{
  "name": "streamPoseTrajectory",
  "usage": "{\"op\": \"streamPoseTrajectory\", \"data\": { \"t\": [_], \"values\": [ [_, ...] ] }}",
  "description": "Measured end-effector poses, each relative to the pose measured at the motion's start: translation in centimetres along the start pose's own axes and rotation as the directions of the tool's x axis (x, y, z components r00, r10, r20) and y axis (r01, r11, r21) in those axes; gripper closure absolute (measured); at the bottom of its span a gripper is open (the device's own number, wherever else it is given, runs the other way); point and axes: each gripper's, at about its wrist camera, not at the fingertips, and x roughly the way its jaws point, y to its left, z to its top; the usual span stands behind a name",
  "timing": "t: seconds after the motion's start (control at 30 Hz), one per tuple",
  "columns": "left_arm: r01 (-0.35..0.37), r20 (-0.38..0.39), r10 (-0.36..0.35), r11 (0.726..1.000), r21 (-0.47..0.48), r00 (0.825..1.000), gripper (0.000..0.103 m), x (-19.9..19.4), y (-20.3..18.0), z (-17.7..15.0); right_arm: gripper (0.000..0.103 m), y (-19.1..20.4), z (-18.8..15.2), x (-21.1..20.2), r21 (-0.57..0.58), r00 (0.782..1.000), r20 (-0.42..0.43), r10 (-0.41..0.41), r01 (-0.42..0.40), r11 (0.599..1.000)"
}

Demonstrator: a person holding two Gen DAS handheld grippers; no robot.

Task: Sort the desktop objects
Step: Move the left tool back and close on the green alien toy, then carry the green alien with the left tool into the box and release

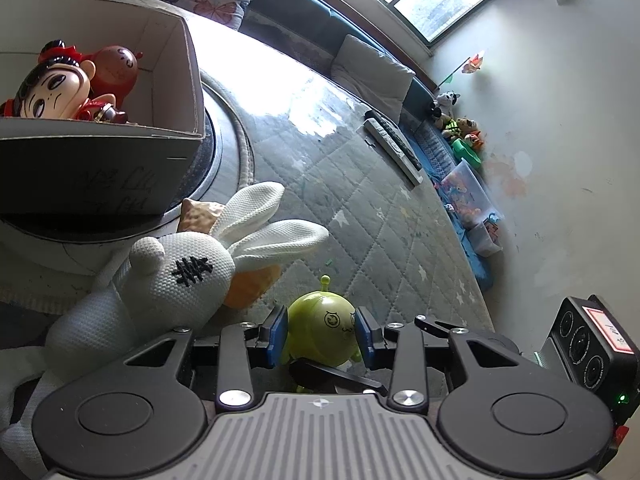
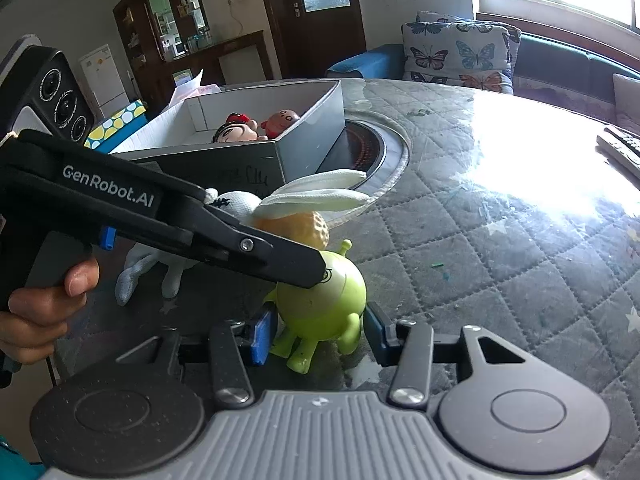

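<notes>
The left gripper (image 1: 322,334) pinches the green alien (image 1: 325,326), which stands on the table (image 1: 380,232) just beside the rabbit (image 1: 180,276), near the box (image 1: 172,80). The right gripper (image 2: 320,330) flanks it, fingers spread.

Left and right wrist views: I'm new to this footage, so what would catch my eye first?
A bright green alien toy stands on the quilted table cover, bracketed by both grippers' blue-padded fingers. Just behind it lies a white knitted rabbit, and beyond that a cardboard box holds a big-headed doll.
</notes>
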Motion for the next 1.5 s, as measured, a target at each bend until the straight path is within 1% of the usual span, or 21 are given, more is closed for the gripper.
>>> {"op": "streamPoseTrajectory", "data": {
  "t": [0.17, 0.3, 0.43, 0.57, 0.67, 0.83, 1.0, 1.17, 1.3, 1.4, 1.5],
  "values": [
    [0.021, 0.041, -0.021, 1.0, 0.001, 0.999, 0.064, -1.7, -0.3, 0.0, 0.056, 1.0, 0.8, -1.0, -0.035, 1.0, 0.018, -0.007, 0.008, 0.999],
    [0.023, 0.1, -0.024, 1.0, 0.011, 0.995, 0.064, -3.9, -0.5, 0.6, 0.056, 2.3, 2.6, -1.8, -0.08, 0.999, 0.051, -0.004, 0.008, 0.997],
    [0.013, 0.165, -0.014, 1.0, 0.007, 0.986, 0.064, -6.4, 0.1, 1.7, 0.056, 3.7, 4.8, -1.6, -0.124, 0.997, 0.08, 0.016, -0.006, 0.992],
    [-0.015, 0.222, 0.016, 1.0, -0.006, 0.975, 0.064, -8.5, 1.1, 3.0, 0.056, 5.4, 7.6, -0.4, -0.172, 0.994, 0.095, 0.052, -0.035, 0.985],
    [-0.039, 0.266, 0.045, 0.999, -0.027, 0.963, 0.064, -10.3, 2.4, 4.0, 0.056, 6.6, 9.6, 0.9, -0.201, 0.992, 0.098, 0.083, -0.062, 0.978],
    [-0.082, 0.315, 0.101, 0.994, -0.074, 0.944, 0.064, -12.8, 5.3, 6.0, 0.056, 9.0, 13.3, 4.3, -0.246, 0.987, 0.08, 0.141, -0.117, 0.962],
    [-0.11, 0.333, 0.151, 0.984, -0.139, 0.931, 0.064, -14.1, 8.8, 8.0, 0.056, 10.7, 16.6, 8.3, -0.267, 0.982, 0.042, 0.184, -0.166, 0.949],
    [-0.125, 0.322, 0.187, 0.971, -0.203, 0.928, 0.064, -13.7, 12.5, 9.8, 0.056, 11.8, 18.8, 12.6, -0.265, 0.978, -0.005, 0.209, -0.203, 0.943],
    [-0.136, 0.311, 0.213, 0.958, -0.253, 0.926, 0.064, -13.2, 15.5, 11.1, 0.056, 12.1, 19.9, 15.9, -0.257, 0.976, -0.056, 0.21, -0.217, 0.942],
    [-0.132, 0.293, 0.22, 0.947, -0.292, 0.93, 0.064, -12.5, 17.5, 11.8, 0.056, 12.3, 20.2, 18.0, -0.264, 0.976, -0.093, 0.197, -0.215, 0.94],
    [-0.135, 0.274, 0.224, 0.941, -0.31, 0.935, 0.064, -11.7, 18.7, 12.2, 0.056, 12.6, 20.4, 19.6, -0.285, 0.977, -0.128, 0.173, -0.203, 0.937]
  ]
}}
